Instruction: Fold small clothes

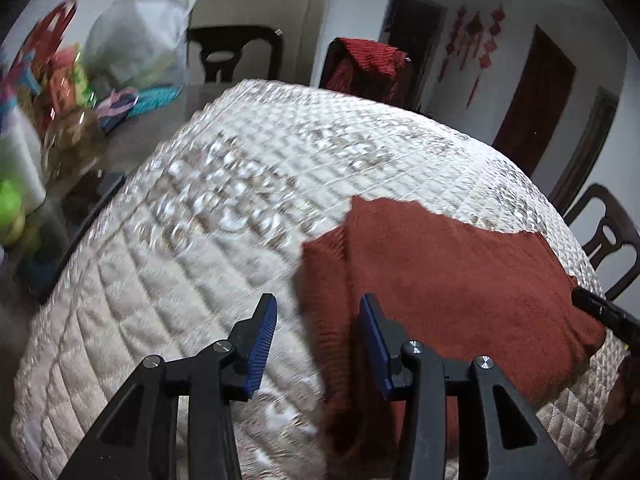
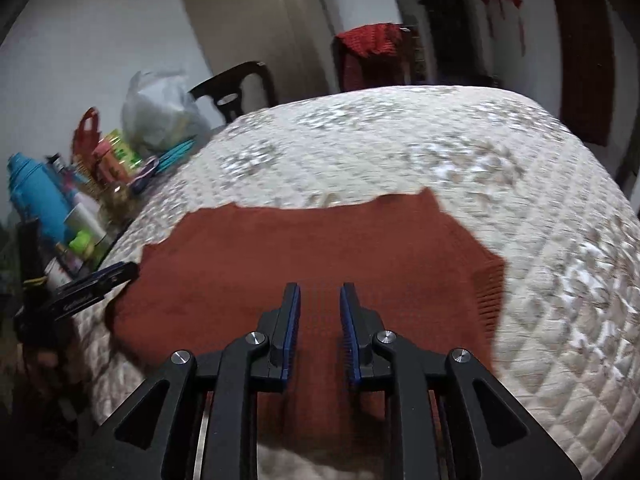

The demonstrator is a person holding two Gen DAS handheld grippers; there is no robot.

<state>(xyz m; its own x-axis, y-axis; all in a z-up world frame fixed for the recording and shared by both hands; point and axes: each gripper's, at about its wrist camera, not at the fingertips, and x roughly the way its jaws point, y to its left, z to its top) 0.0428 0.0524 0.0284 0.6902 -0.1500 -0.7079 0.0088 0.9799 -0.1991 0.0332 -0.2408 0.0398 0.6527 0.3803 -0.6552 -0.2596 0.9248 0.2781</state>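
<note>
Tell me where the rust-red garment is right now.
The rust-red knit garment lies flat on the quilted cover, directly ahead of the right gripper, and right of the left gripper.

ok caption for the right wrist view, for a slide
Open right gripper above a red garment spread on the quilt.

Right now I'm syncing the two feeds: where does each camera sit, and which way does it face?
Left wrist: on the left gripper, open over the red garment, near its left edge; facing across the quilted table.
Right wrist: on the right gripper, open above the garment's middle.
Shared: garment, quilt, red-draped chair; each view shows the other gripper's tip at its edge.
</note>
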